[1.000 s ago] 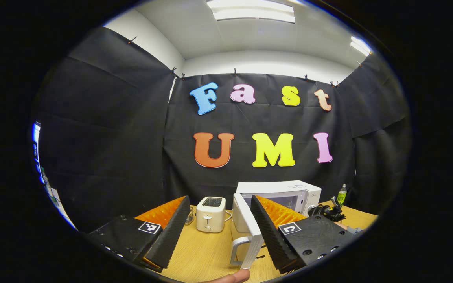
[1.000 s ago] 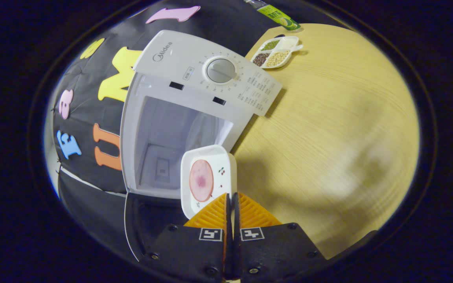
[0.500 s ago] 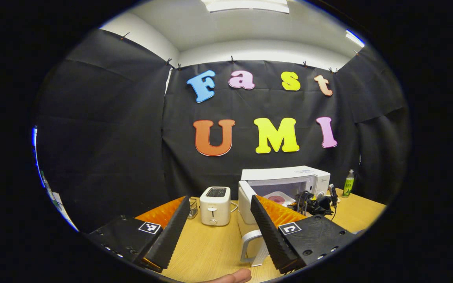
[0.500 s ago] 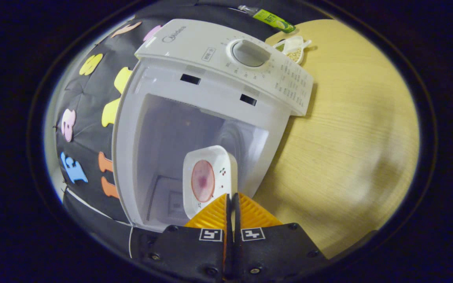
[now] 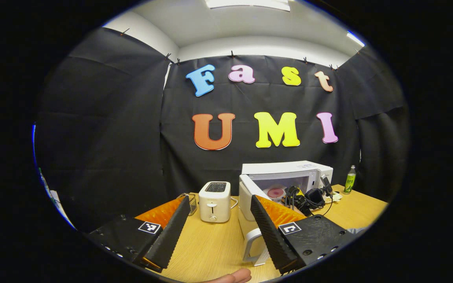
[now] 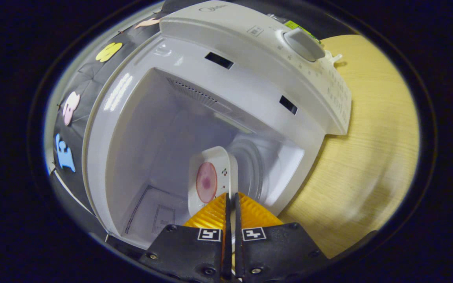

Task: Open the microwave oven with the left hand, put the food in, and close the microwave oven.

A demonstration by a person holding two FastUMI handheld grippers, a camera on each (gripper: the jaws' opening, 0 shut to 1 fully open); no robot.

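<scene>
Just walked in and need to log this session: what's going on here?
A person is loading food into a microwave whose door stands open. The right hand-held gripper is shut on the edge of a white dish of food, holding it inside the cavity, not yet set down. The left hand-held gripper is open, near the door handle.

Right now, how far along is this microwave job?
The door already stands open, so step one looks done. In hand: the right gripper is shut on the edge of the plate with the food, carrying it into the microwave; I cannot tell whether it rests on the floor yet. Left: let go, pull out and close the door. The left gripper is open beside the door.
</scene>
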